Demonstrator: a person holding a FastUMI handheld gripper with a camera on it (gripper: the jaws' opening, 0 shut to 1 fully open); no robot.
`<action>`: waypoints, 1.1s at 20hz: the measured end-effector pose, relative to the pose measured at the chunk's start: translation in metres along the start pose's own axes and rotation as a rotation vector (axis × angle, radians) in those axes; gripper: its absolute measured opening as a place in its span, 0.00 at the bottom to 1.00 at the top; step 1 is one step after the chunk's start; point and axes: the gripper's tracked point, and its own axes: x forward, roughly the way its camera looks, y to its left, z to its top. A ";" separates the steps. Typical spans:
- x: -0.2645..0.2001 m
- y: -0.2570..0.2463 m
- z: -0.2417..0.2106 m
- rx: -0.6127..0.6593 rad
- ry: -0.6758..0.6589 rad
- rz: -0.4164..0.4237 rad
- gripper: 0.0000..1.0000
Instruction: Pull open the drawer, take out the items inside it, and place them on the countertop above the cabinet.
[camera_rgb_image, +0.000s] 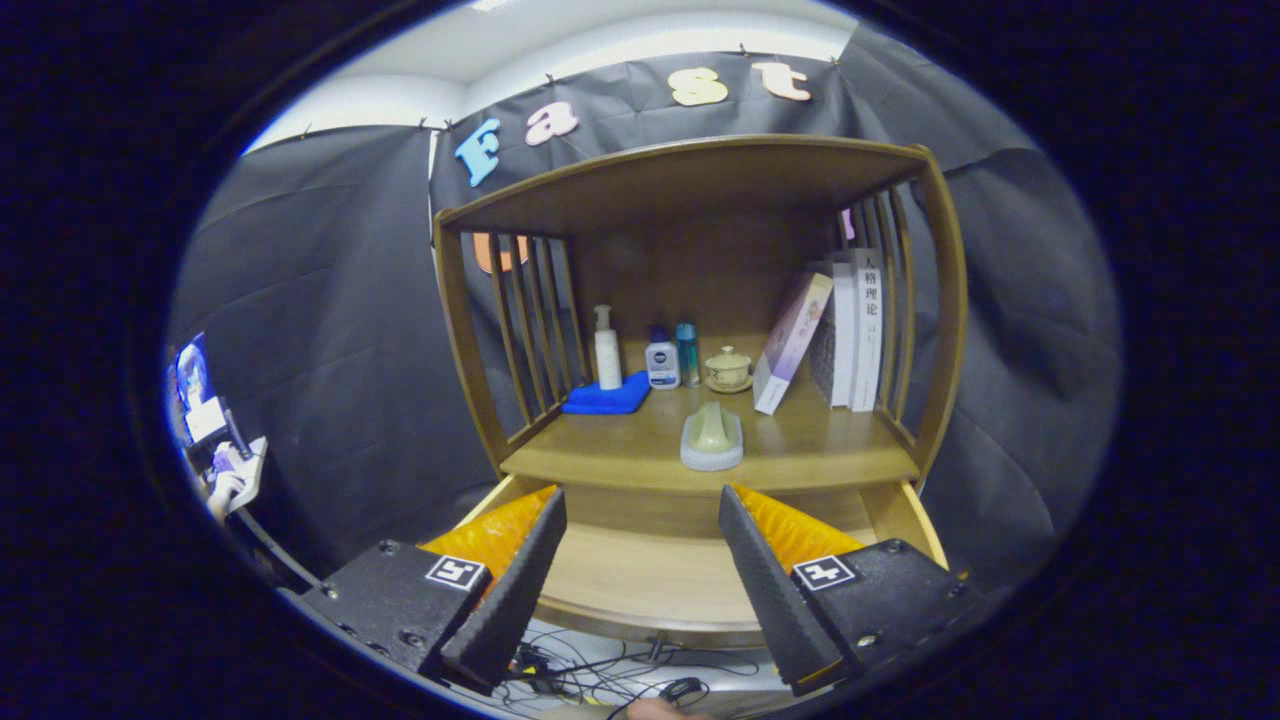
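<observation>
The gripper (640, 520) hangs wide open with nothing held, its fingers (510, 590) spread over the pulled-out drawer (640, 580), whose bare wooden floor shows between them. Just beyond the fingertips, near the front edge of the counter (800, 450), sits a pale green item on a white base (712, 437). Farther back stand bottles (660, 355), a blue cloth (608, 397), a lidded cup (728, 368) and books (850, 330).
</observation>
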 end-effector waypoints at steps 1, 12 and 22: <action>-0.004 -0.001 -0.012 0.001 -0.006 -0.005 0.97; -0.021 -0.007 -0.114 -0.043 -0.039 -0.075 0.98; 0.004 -0.026 -0.175 -0.002 0.019 -0.169 0.98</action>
